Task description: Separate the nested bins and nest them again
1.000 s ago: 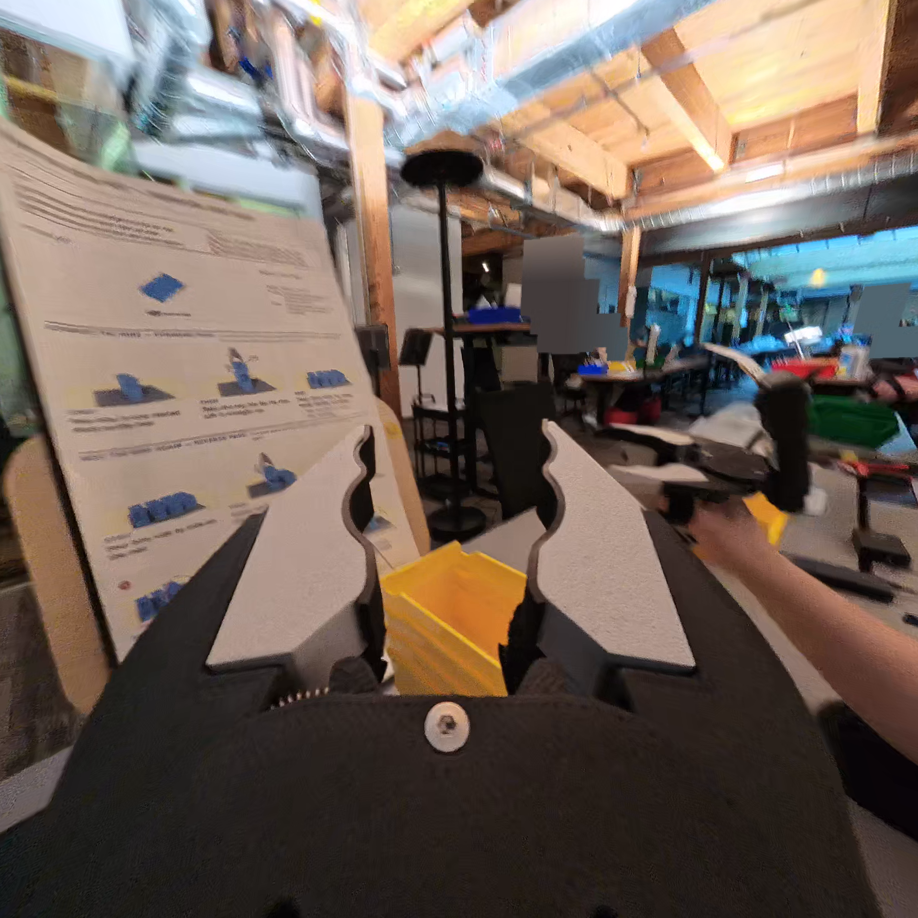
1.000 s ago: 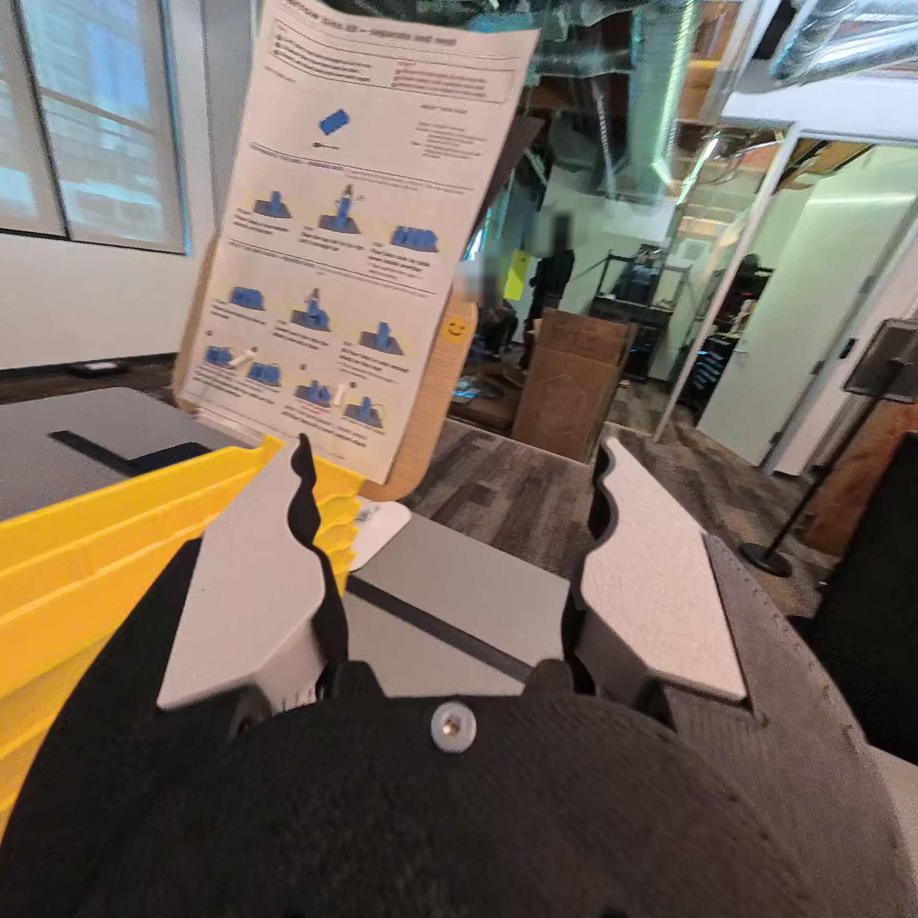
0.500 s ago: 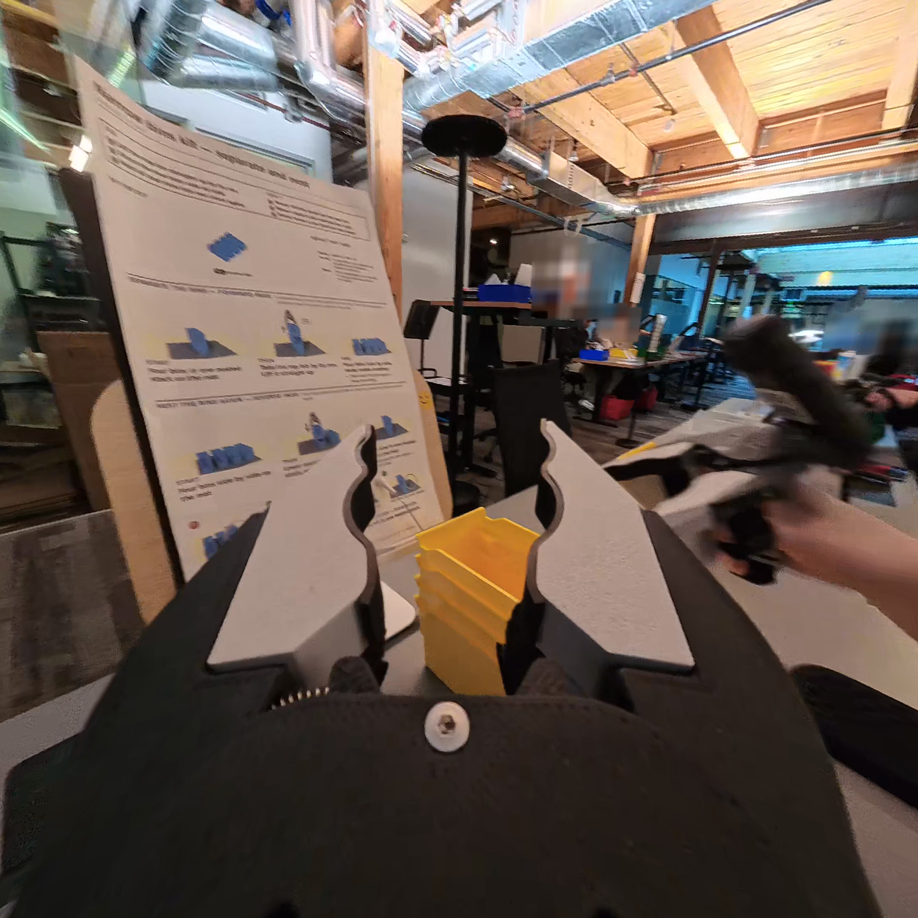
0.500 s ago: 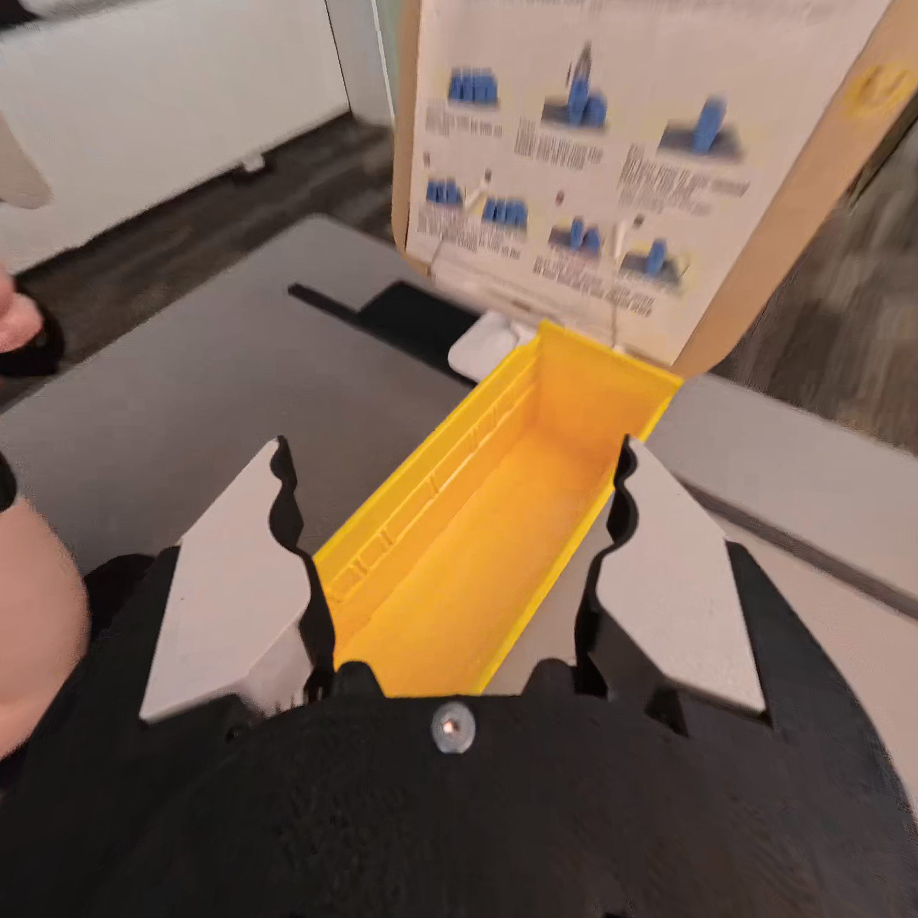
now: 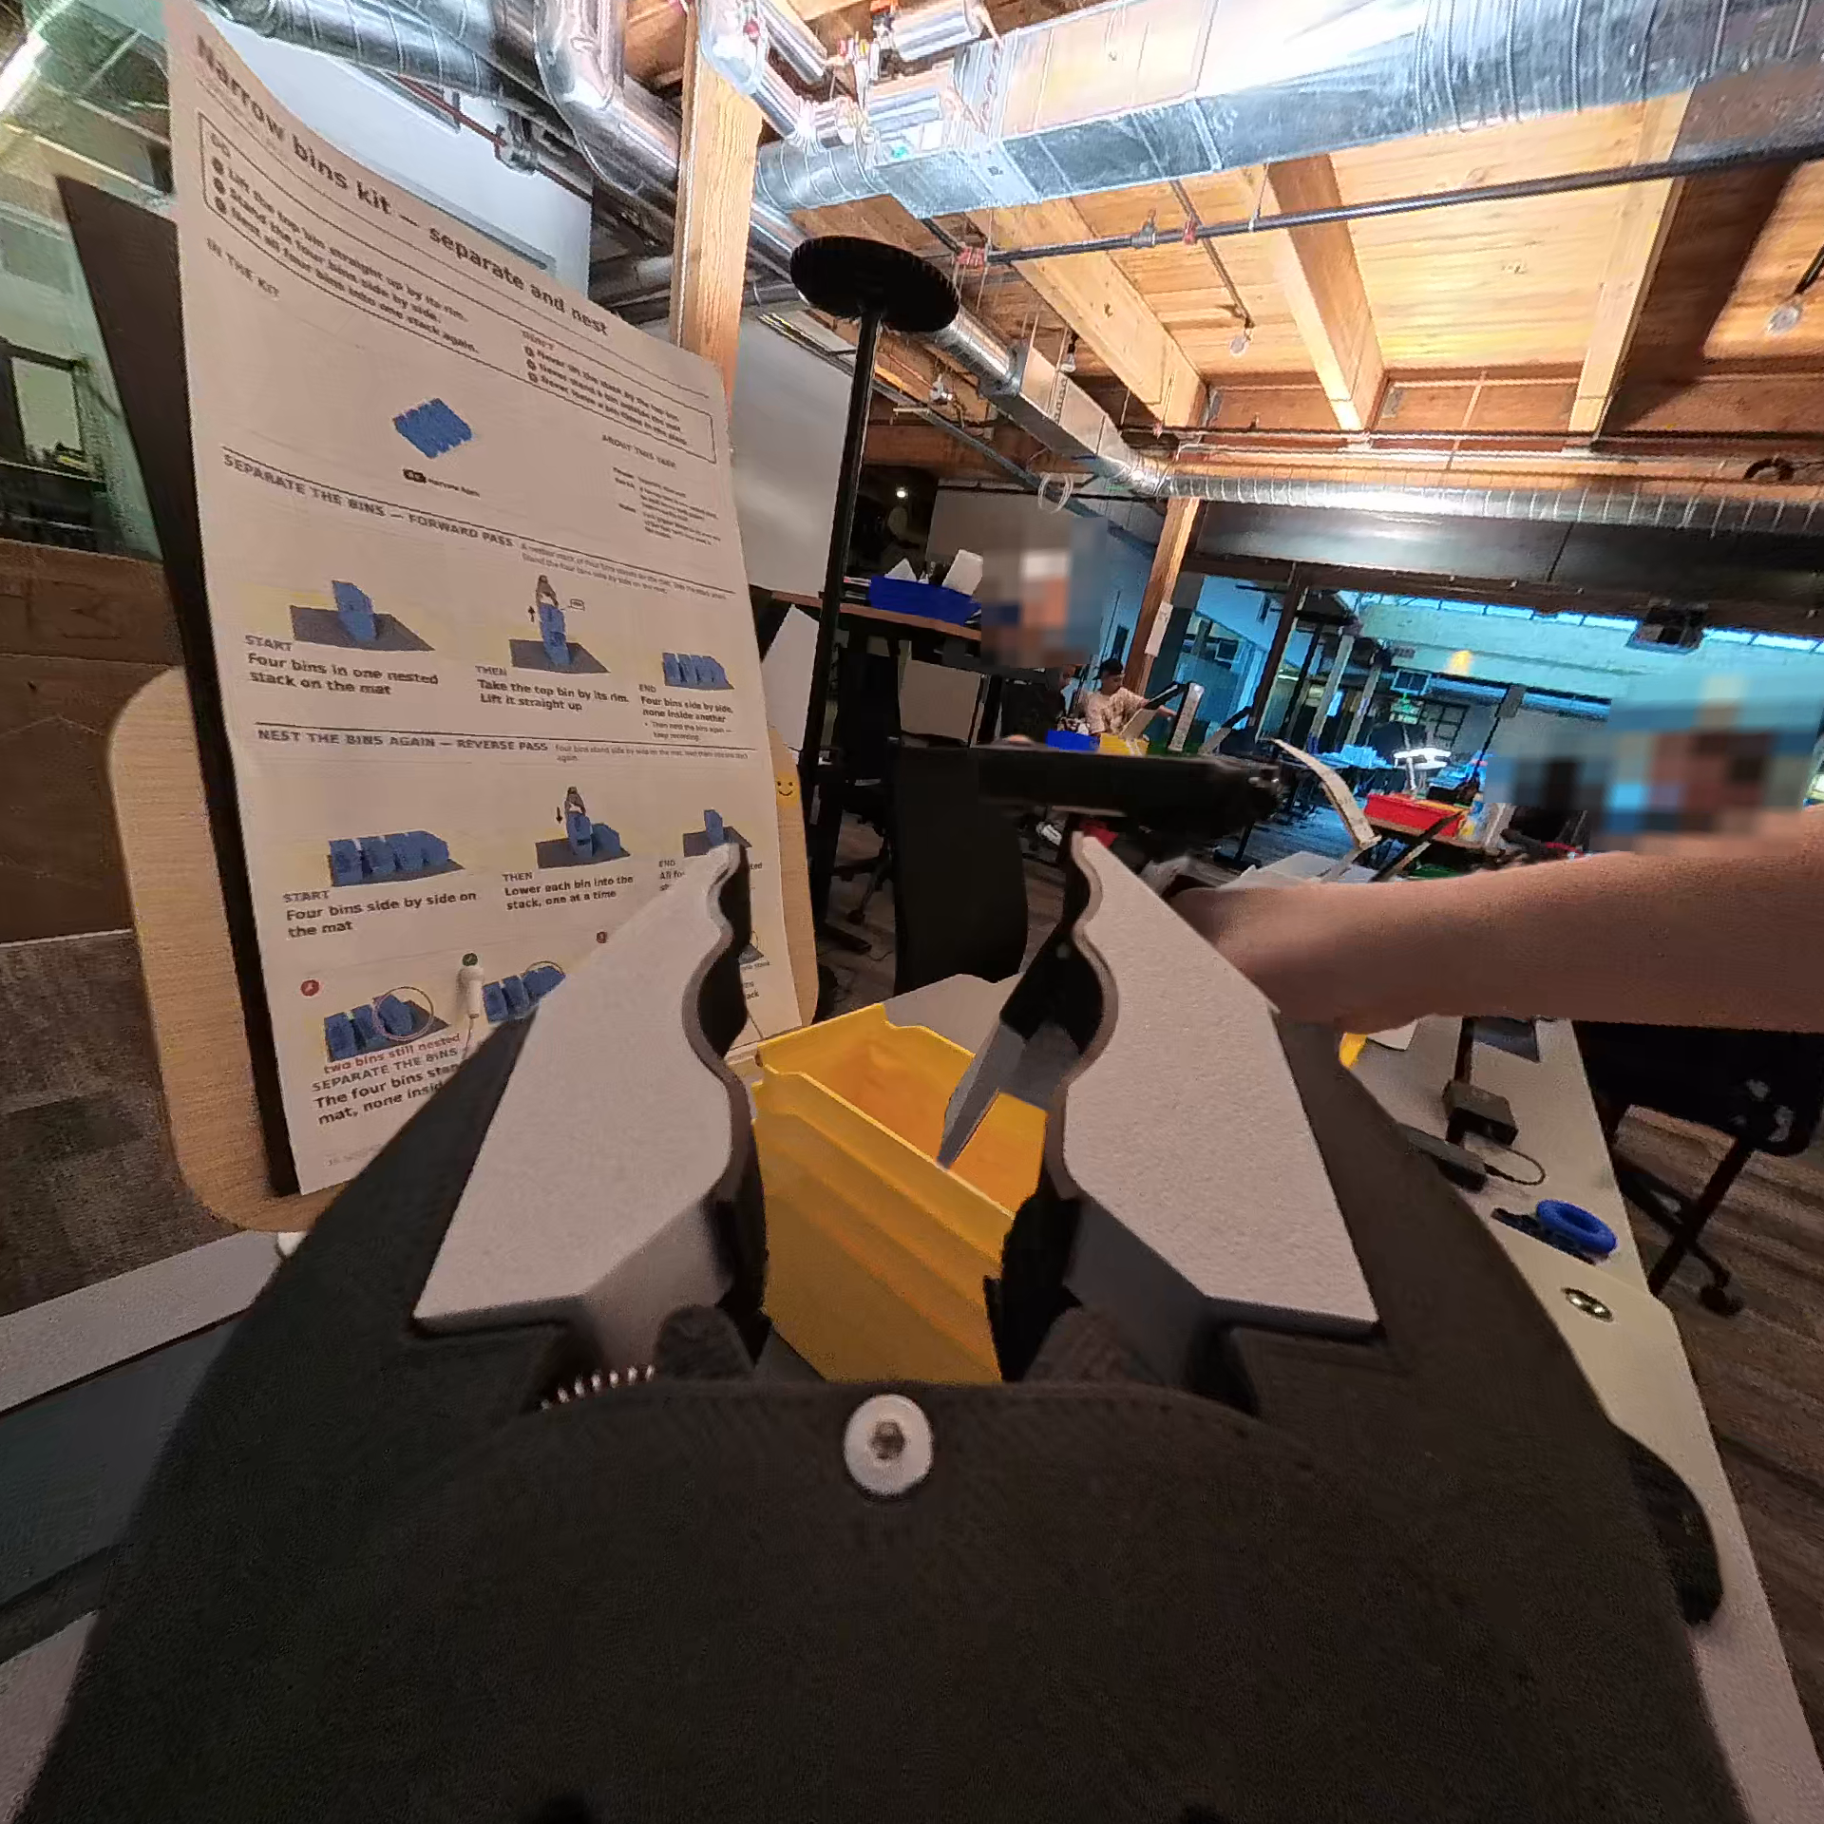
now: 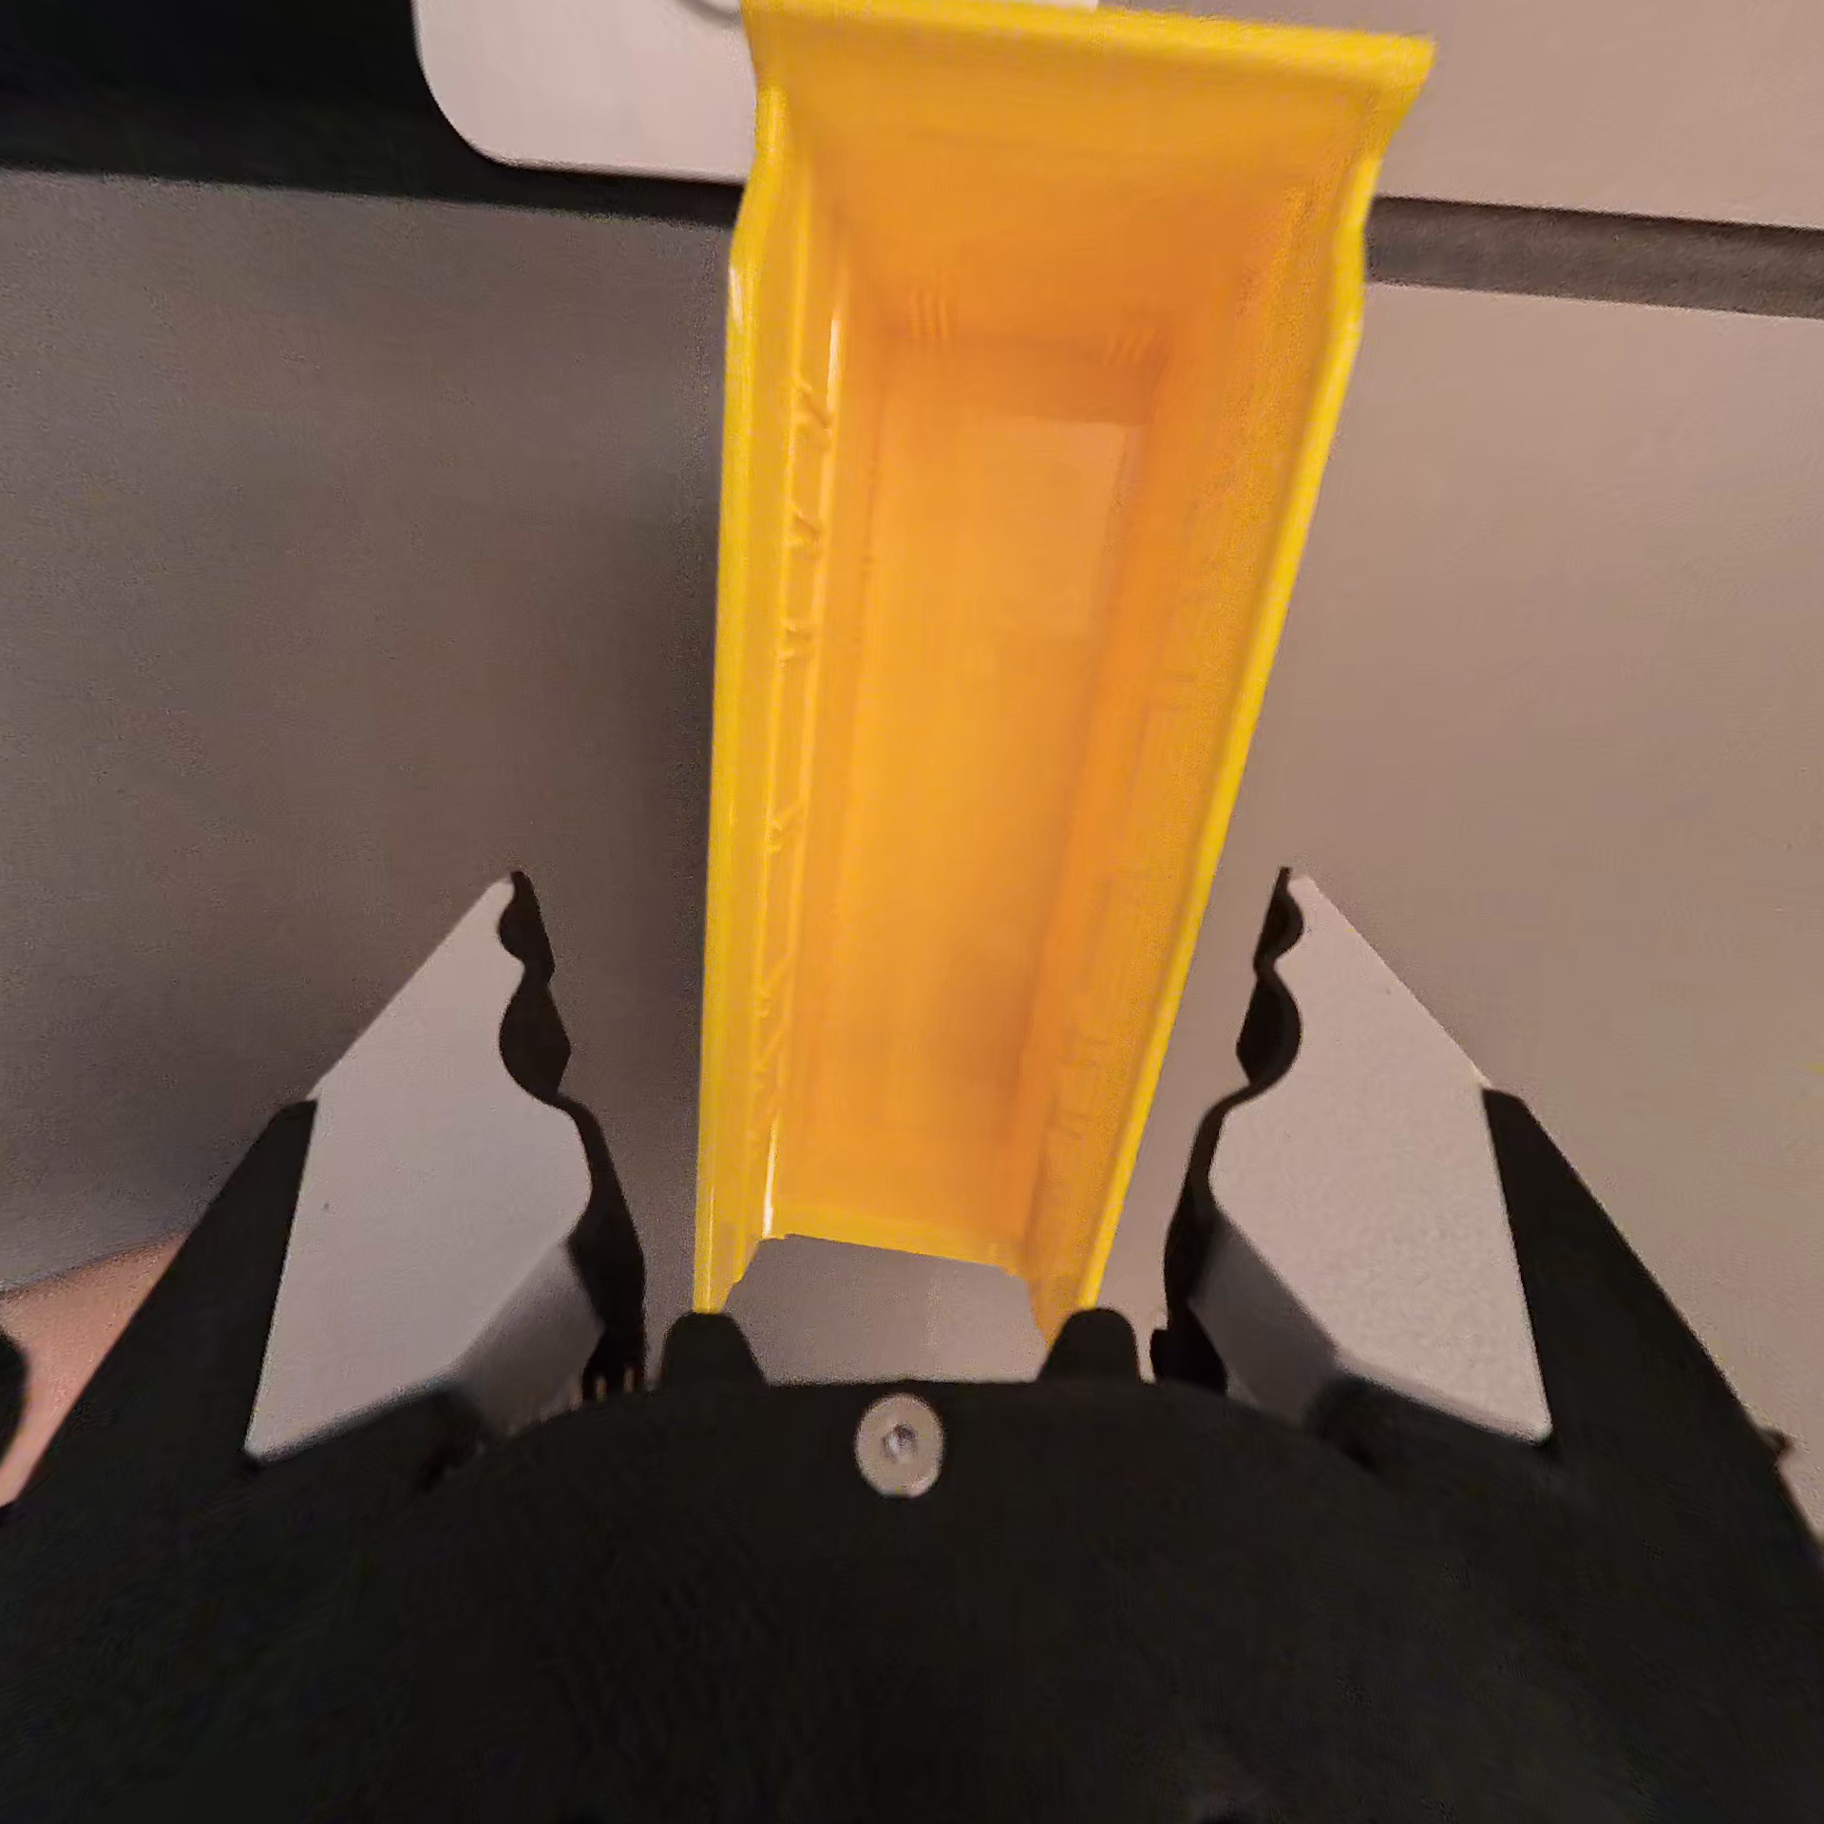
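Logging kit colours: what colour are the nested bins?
Yellow bins, clearest in the right wrist view.

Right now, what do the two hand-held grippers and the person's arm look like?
Each hand-held gripper, left and right, has a black textured body with a silver screw at its centre, and two pale grey wedge fingers with wavy black inner pads. A small coiled spring shows at the left one's finger base. The forearm is bare, with no sleeve in view.
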A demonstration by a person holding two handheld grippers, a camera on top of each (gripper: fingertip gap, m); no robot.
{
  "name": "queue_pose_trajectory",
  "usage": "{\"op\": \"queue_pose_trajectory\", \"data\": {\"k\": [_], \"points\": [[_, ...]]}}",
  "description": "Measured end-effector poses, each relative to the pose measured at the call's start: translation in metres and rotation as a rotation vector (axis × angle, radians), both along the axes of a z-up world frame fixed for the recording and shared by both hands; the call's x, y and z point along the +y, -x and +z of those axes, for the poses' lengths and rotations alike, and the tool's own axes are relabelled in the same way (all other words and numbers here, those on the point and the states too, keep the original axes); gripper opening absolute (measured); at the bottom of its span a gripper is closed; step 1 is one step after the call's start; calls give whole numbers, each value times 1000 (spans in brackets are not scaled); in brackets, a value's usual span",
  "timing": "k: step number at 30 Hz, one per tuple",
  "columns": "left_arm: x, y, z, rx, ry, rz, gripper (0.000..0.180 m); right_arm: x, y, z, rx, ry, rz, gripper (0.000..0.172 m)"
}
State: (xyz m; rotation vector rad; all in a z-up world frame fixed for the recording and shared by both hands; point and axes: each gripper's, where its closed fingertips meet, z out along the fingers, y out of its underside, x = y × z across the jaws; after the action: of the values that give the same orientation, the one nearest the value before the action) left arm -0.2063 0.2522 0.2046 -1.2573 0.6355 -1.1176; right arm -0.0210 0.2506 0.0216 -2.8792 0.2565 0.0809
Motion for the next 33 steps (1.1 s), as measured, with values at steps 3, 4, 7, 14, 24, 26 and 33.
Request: {"op": "queue_pose_trajectory", "data": {"k": [3,4,7,14,24,26,33], "points": [[1,0,-3,4,26,-28,62,-6,0,-17,-74,76,1,141],[0,0,-4,4,32,-37,62,-9,-1,-23,-83,104,-5,140],[-2,2,-3,-9,38,-56,62,-16,-4,-36,-83,167,-23,136],[-1,4,-3,-25,59,-82,58,-17,-7,-37,-94,207,-19,115],[-1,2,-5,-26,75,-102,56,-22,-4,-30,-118,279,-11,111],[-2,1,-5,-25,76,-106,56,-23,-4,-26,-122,288,-9,111],[-4,-3,-8,3,82,-115,56,-19,-3,8,-115,243,-5,112]]}}
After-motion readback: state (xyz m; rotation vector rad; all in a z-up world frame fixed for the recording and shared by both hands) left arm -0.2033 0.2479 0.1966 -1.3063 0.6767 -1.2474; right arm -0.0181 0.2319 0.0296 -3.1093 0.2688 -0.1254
